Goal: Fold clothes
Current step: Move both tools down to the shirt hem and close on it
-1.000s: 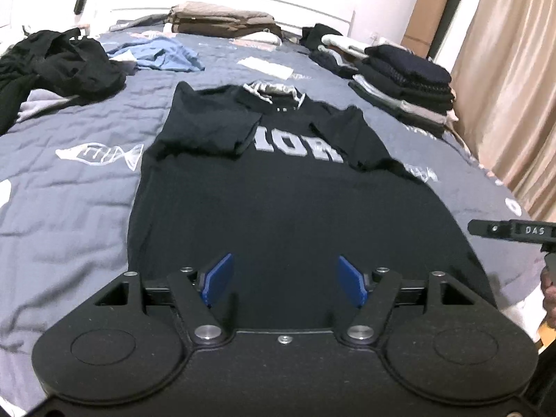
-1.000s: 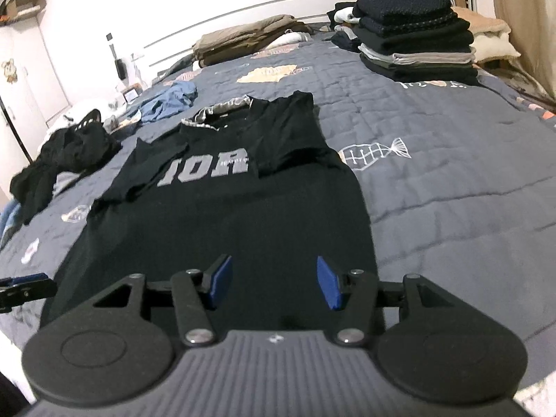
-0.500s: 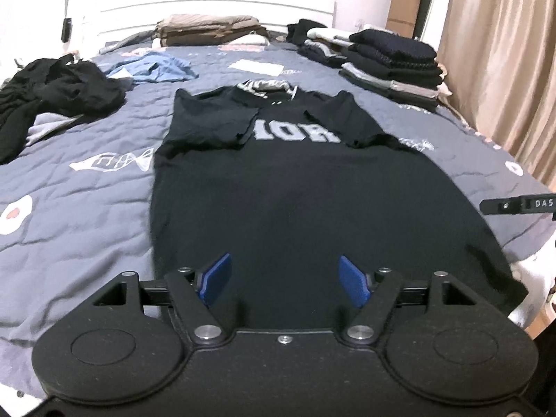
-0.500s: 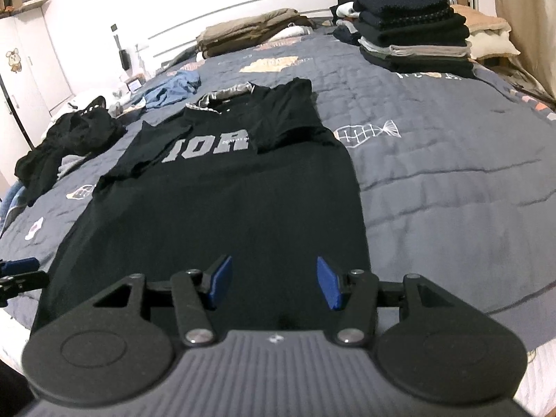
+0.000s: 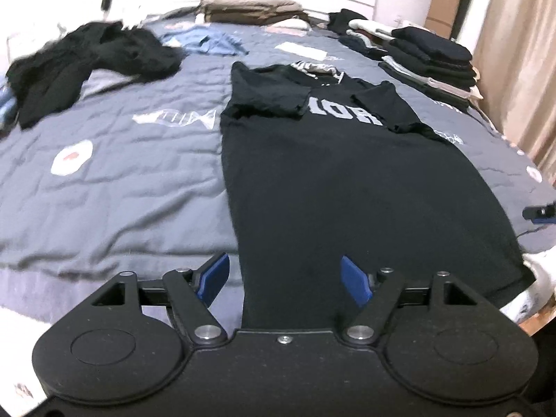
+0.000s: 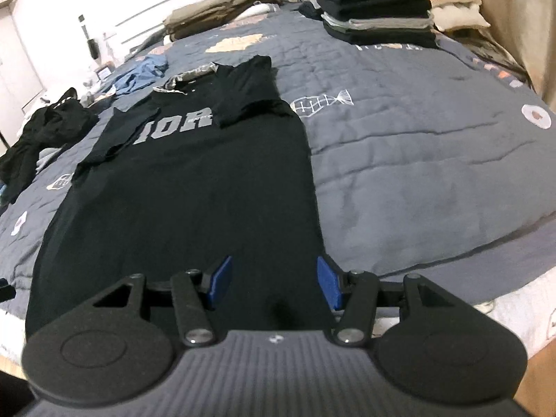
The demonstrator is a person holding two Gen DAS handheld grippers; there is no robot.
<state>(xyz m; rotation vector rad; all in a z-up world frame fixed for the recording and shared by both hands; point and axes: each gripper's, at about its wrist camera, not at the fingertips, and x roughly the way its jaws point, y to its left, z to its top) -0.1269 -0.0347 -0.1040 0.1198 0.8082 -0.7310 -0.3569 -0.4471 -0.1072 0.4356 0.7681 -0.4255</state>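
Just grey quilted bed, beige curtain

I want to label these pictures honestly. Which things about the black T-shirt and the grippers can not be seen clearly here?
- T-shirt print: both views, folded-in sleeves cover its ends; only "IOR" shows.
- T-shirt hem: both views, each gripper body hides the near edge.
- Right gripper: left wrist view, cut off by the frame edge.
- Loose dark clothes: left wrist view, blurred; the pieces cannot be told apart.
- Folded stack: too far to count.
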